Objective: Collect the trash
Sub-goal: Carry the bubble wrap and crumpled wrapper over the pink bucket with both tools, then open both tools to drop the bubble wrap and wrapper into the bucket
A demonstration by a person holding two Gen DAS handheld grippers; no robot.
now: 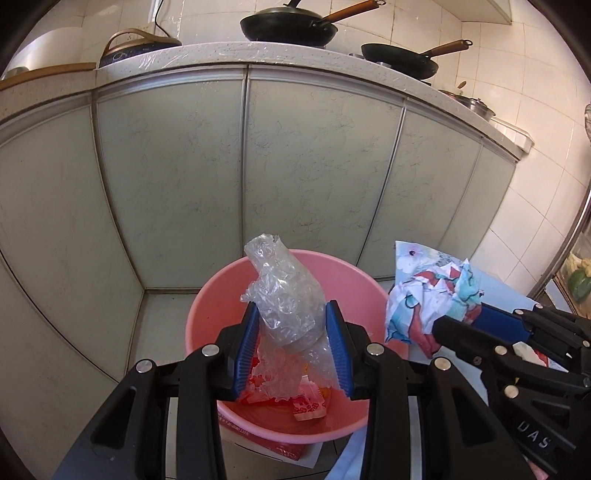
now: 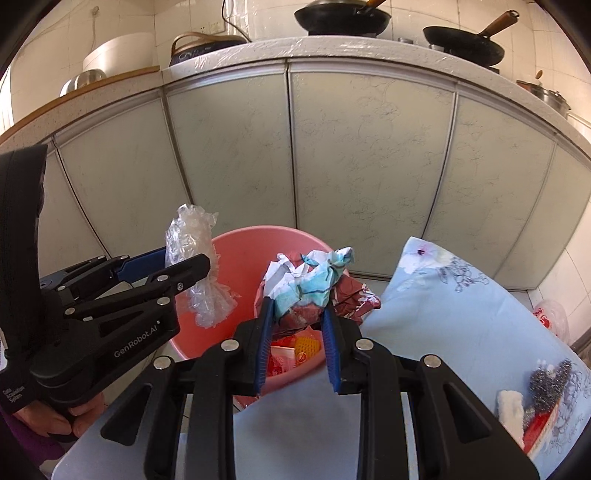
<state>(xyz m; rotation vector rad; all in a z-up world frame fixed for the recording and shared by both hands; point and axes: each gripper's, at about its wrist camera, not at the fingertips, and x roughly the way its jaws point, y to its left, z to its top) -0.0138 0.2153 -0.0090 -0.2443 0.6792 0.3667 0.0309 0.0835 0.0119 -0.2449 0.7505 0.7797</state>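
Observation:
My left gripper [image 1: 293, 317] is shut on a crumpled clear plastic bag [image 1: 282, 291] and holds it above the pink basin [image 1: 221, 295]. The bag also shows in the right wrist view [image 2: 195, 266], with the left gripper [image 2: 177, 266] at the left. My right gripper [image 2: 297, 314] is shut on a crumpled ball of printed paper [image 2: 310, 284], blue, white and dark red, over the near right rim of the basin [image 2: 229, 251]. In the left wrist view the paper ball [image 1: 428, 299] hangs at the right gripper [image 1: 454, 321]. Red wrappers [image 1: 308, 404] lie in the basin.
Grey cabinet doors [image 1: 243, 166] stand behind the basin under a counter with black pans [image 1: 288, 24]. A light blue floral cloth [image 2: 461, 314] covers the surface at the right, with steel scourers [image 2: 546, 384] and a white piece [image 2: 511, 410] on it.

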